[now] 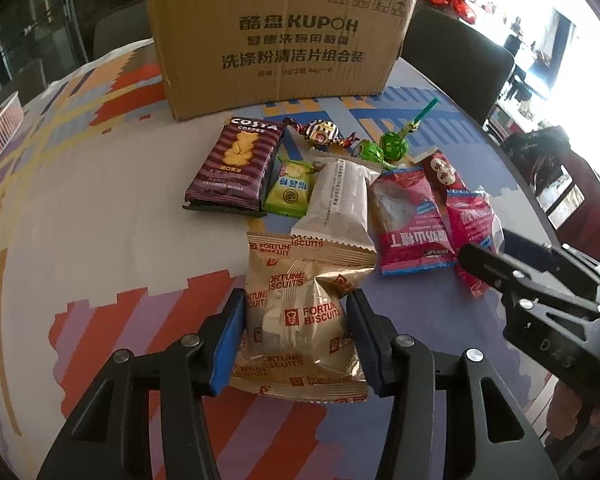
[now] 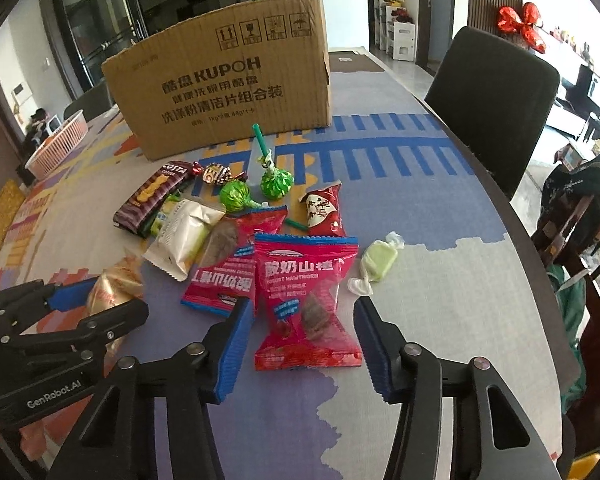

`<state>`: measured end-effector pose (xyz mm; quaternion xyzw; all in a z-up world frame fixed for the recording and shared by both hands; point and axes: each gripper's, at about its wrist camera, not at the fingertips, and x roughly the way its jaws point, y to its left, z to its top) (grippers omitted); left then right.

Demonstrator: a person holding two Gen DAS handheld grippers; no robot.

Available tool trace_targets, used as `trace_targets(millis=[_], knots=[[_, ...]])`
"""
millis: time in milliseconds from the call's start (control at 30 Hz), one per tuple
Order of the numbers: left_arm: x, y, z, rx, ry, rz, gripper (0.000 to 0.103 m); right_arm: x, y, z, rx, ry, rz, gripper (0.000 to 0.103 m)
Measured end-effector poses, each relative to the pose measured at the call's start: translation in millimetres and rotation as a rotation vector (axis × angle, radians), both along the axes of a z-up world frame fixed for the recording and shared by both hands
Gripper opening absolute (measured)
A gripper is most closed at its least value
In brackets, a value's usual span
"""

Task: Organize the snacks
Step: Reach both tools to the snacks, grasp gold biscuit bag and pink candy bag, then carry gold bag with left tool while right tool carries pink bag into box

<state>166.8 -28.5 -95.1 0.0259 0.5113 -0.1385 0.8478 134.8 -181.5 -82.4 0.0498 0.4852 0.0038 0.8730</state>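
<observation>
A pile of snacks lies on the table in front of a cardboard box (image 1: 276, 36), which also shows in the right wrist view (image 2: 224, 88). My left gripper (image 1: 298, 342) has its pads on both sides of a gold Fortune Biscuits packet (image 1: 296, 320), touching it. My right gripper (image 2: 300, 346) is open around a red yogurt hawthorn packet (image 2: 306, 304) that lies on the table, with gaps on both sides. The right gripper also shows in the left wrist view (image 1: 476, 264). The left gripper shows in the right wrist view (image 2: 96, 308).
Other snacks: a Costa biscuit pack (image 1: 236, 168), a white packet (image 1: 338, 204), a second red packet (image 1: 410, 224), green lollipops (image 2: 276, 182), a pale green candy (image 2: 376, 266). A pink basket (image 2: 58, 146) stands far left. Dark chairs (image 2: 496, 96) line the table's right edge.
</observation>
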Motion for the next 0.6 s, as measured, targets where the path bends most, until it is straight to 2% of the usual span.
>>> trace_targets(millis=[333, 500, 600], knots=[[-12.4, -1.6, 4.1, 0.008, -0.018, 0.044, 0.046, 1.9, -2.8, -8.6, 0.006, 0.013, 0.051, 0.037], [-18.6, -2.9, 18.9, 0.014, -0.061, 0.045, 0.046, -2.8, -3.6, -4.3, 0.031, -0.003, 0.059, 0.031], [-21.3, -2.0, 29.7, 0.01, -0.09, 0.049, 0.046, -6.7, -2.4, 3.7, 0.04, -0.025, 0.063, 0.03]])
